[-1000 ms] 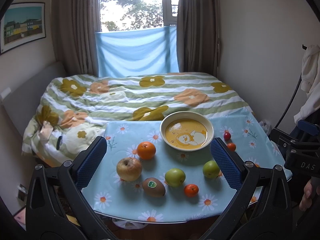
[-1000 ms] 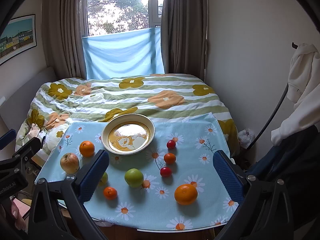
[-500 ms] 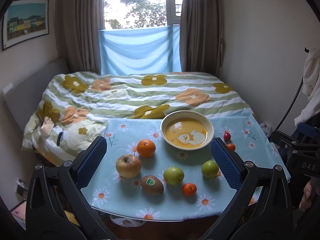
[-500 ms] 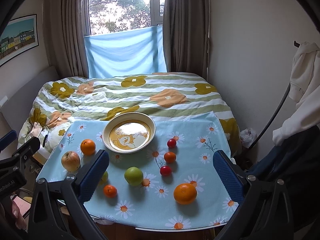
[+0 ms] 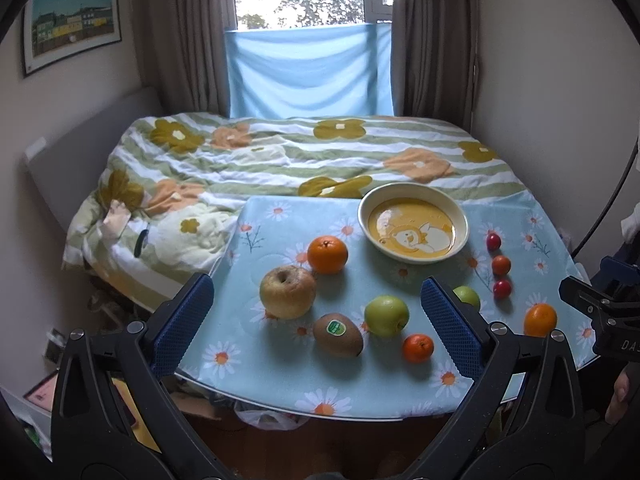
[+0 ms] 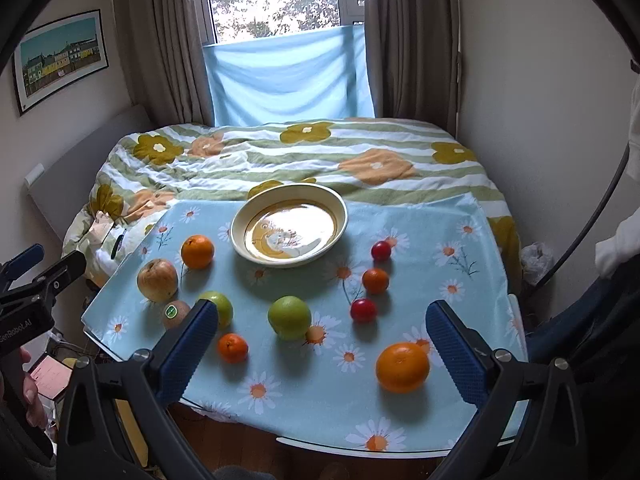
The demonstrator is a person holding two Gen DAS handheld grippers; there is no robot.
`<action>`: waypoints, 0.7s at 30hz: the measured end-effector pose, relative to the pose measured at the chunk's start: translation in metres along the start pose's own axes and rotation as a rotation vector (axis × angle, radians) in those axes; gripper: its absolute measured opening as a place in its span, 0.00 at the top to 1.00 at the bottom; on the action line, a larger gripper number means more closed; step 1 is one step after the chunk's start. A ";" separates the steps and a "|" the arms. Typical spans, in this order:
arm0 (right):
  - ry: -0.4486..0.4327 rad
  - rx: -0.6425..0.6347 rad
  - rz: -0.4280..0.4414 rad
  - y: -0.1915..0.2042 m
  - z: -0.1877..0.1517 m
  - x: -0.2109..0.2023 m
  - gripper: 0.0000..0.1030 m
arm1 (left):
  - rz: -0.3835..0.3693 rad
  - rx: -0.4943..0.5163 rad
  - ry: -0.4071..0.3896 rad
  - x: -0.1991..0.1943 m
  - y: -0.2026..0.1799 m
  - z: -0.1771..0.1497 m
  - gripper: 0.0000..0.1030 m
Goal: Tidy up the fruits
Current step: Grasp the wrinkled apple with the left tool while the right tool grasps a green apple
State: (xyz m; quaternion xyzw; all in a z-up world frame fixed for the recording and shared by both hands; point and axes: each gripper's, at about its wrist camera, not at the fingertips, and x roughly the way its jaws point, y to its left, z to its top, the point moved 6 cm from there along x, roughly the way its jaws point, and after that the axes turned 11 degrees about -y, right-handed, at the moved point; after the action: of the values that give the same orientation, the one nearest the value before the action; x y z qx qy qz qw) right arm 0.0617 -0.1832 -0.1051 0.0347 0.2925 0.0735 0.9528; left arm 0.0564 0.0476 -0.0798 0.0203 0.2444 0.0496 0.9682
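A cream bowl with a bear print (image 5: 414,229) (image 6: 289,230) stands at the back of the table, empty. Loose fruit lies in front of it: an orange (image 5: 327,254), a yellow apple (image 5: 287,291), a kiwi (image 5: 338,334), two green apples (image 5: 386,315) (image 6: 289,317), a small mandarin (image 5: 417,347), small red and orange fruits (image 6: 375,280), and a large orange (image 6: 402,367) at the front right. My left gripper (image 5: 316,320) is open and empty above the table's front left. My right gripper (image 6: 322,338) is open and empty above the front right.
The table (image 6: 472,240) carries a light blue daisy cloth and butts against a bed with a flowered quilt (image 5: 320,156). A wall stands close on the right. Clothing hangs at the far right (image 6: 624,236). Clutter lies on the floor at the left (image 5: 52,392).
Both grippers have moved forward and closer to the table, so the fruit looks larger. Both stay open. Nothing on the table has moved.
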 end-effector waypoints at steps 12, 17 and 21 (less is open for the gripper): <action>0.091 0.040 0.038 0.041 -0.039 0.057 0.00 | -0.087 -0.020 0.142 0.083 0.047 -0.038 0.00; 0.115 0.044 0.034 0.061 -0.047 0.083 0.00 | -0.152 -0.005 0.202 0.121 0.056 -0.051 0.00; 0.131 0.052 0.038 0.075 -0.052 0.101 0.00 | -0.197 0.008 0.238 0.144 0.059 -0.059 0.00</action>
State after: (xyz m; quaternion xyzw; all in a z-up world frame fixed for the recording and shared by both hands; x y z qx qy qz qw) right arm 0.1063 -0.0920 -0.1952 0.0604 0.3552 0.0860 0.9289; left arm 0.1497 0.1221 -0.1958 -0.0060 0.3583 -0.0443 0.9325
